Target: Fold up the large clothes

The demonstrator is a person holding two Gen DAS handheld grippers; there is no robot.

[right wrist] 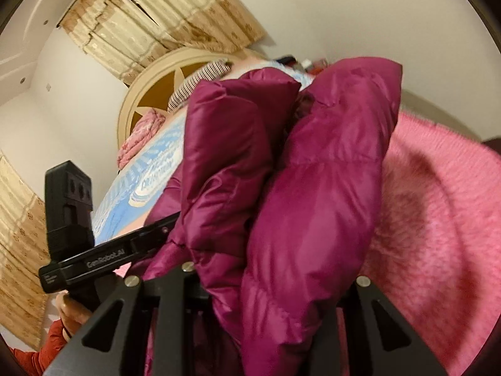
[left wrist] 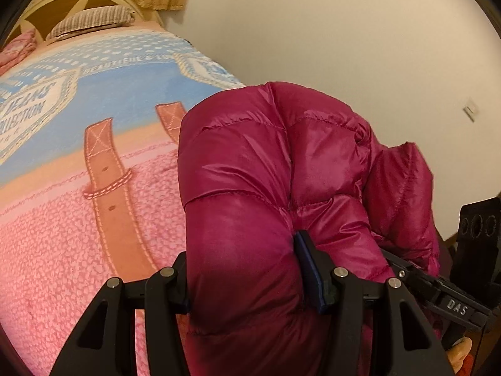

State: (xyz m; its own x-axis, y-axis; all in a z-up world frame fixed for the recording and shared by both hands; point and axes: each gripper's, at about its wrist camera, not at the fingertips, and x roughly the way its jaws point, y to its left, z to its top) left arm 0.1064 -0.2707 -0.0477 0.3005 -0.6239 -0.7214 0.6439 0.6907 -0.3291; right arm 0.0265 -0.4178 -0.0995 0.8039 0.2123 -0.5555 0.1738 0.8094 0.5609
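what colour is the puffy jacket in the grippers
Magenta down jacket, shiny and quilted; it shows best in the left wrist view.

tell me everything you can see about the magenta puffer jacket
The puffer jacket is magenta, shiny and nylon-looking, quilted in stitched puffy channels. It is bunched into thick folds, lifted above the pink and blue blanket on the bed. The left gripper is shut on one padded roll; the right gripper is shut on another bundle, whose folds rise in front of its camera. Zip, hood and sleeves cannot be told apart.
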